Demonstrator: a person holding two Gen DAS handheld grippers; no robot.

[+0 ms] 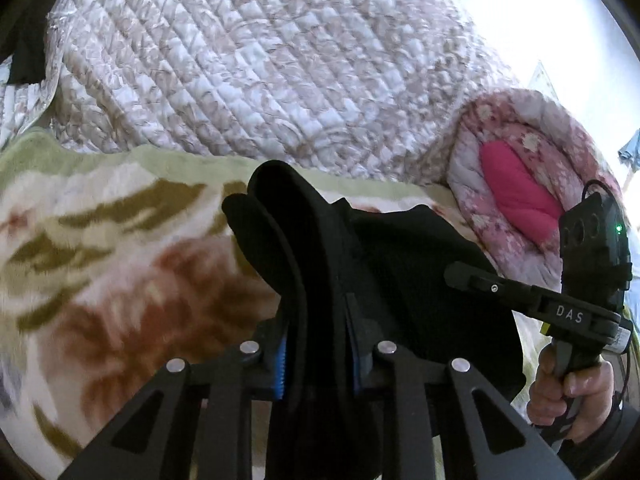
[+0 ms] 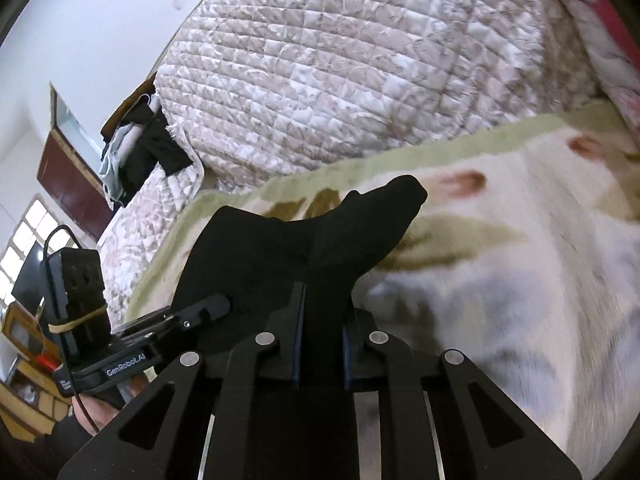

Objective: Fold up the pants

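Pants (image 1: 380, 248) hang clamped between left gripper (image 1: 318, 344) and right gripper (image 2: 320, 336).

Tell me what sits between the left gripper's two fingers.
A bunched fold of the black pants fills the gap of the left gripper, clamped between its blue-padded fingers. This shows in the left wrist view.

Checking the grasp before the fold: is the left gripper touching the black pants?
Touching: the left wrist view shows the left gripper shut on the black pants.
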